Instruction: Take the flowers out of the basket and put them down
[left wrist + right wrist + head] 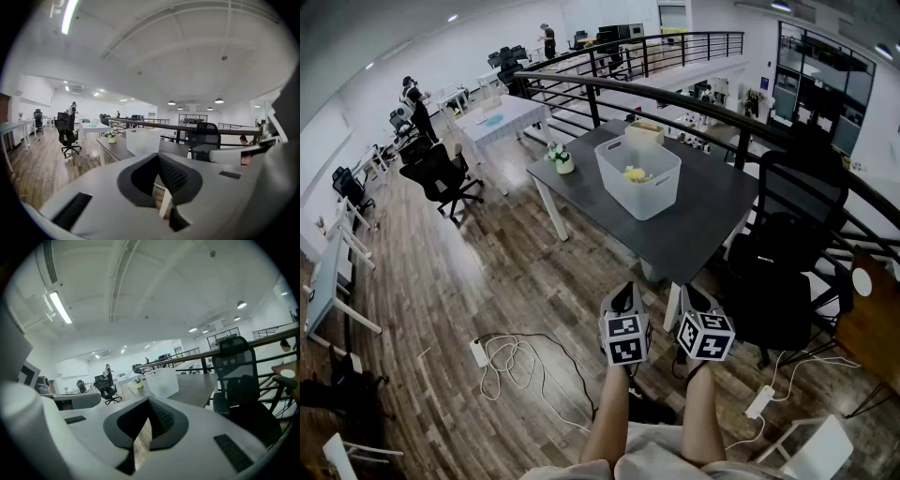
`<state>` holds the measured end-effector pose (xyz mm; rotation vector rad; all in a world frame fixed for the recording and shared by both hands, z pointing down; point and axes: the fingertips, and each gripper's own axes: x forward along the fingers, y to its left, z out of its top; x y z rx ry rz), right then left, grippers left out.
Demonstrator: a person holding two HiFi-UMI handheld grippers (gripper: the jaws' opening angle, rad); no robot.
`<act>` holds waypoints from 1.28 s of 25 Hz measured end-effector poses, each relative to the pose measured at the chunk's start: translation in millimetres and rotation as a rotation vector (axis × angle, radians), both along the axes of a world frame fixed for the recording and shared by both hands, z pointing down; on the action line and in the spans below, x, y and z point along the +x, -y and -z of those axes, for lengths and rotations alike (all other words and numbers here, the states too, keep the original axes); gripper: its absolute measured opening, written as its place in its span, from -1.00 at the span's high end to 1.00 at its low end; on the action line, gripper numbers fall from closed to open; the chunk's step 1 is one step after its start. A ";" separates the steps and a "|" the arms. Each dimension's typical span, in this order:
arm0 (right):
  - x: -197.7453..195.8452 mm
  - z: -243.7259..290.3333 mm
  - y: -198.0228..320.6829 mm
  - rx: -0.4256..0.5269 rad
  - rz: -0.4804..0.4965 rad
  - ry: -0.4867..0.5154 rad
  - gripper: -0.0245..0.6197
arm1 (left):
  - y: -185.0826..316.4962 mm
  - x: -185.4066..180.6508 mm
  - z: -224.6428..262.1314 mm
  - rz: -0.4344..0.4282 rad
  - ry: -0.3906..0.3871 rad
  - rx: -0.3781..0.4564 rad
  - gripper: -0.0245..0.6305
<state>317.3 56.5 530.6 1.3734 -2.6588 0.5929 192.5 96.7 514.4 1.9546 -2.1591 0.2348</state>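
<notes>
A white basket (659,192) stands on the grey table (703,220), well ahead of me, with yellow flowers (636,174) lying inside it. Both grippers hang low in front of my legs, short of the table's near corner. The left gripper (623,297) and the right gripper (697,300) point toward the table, side by side, each shut with nothing between the jaws. The left gripper view looks past its closed jaws (158,161) at the basket (143,140). In the right gripper view the basket (161,382) shows beyond the closed jaws (149,404). The flowers are hidden in both gripper views.
A small pot of white flowers (562,161) and a tan box (644,131) sit at the table's far side. A black office chair (778,253) stands right of the table, against a dark railing (694,98). White cables and power strips (520,361) lie on the wooden floor.
</notes>
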 end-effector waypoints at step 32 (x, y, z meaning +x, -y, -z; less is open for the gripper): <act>-40.0 -0.9 105.0 0.056 0.070 -0.006 0.86 | 100.3 -64.4 -2.6 -0.119 -0.030 -0.022 0.87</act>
